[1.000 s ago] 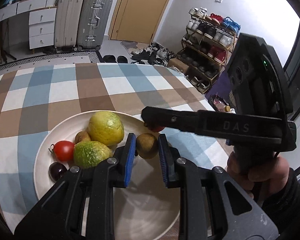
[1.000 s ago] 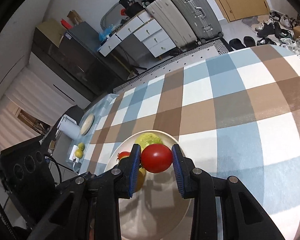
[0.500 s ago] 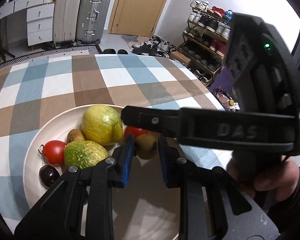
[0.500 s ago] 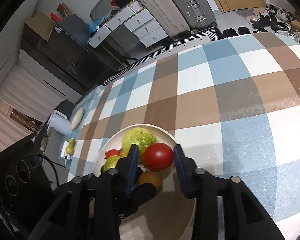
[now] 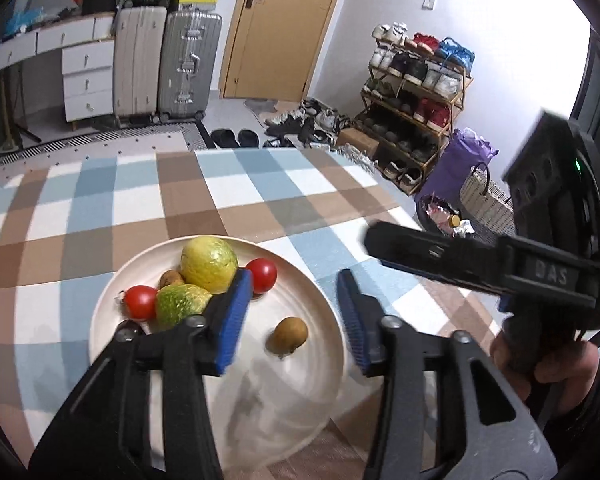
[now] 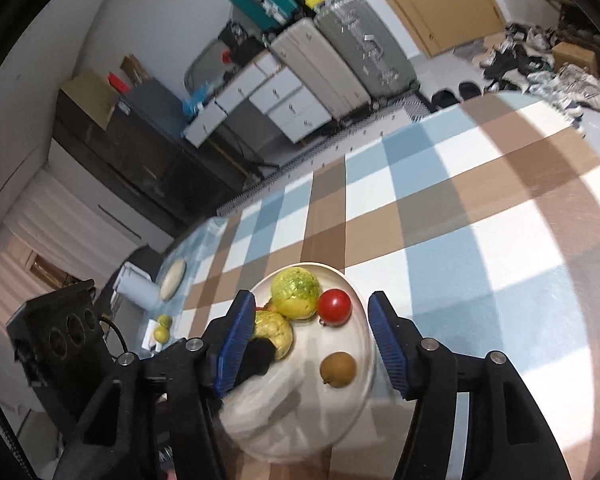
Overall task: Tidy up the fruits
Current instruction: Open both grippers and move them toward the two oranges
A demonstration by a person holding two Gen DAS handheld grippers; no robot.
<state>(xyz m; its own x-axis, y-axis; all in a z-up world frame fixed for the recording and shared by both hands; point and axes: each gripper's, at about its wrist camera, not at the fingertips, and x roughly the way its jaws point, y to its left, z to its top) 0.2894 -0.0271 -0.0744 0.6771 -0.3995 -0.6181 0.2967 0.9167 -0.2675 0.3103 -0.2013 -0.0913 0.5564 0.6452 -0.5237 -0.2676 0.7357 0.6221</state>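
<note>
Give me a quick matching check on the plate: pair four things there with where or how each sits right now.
Things:
1. brown kiwi
2. yellow-green guava
3. tomato with stem
4. left gripper

States:
A. jaws open, nothing between the pads
B. lies alone on the bare part of the plate
C. biggest fruit, at the plate's far side
D. left end of the fruit cluster in the left wrist view

Pairs: 1-B, 2-C, 3-D, 4-A

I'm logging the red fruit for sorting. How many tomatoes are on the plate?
2. One tomato sits at the far side of the plate, right of the big yellow fruit. The other tomato lies at the left, beside the green fruit. Others may be hidden.
</note>
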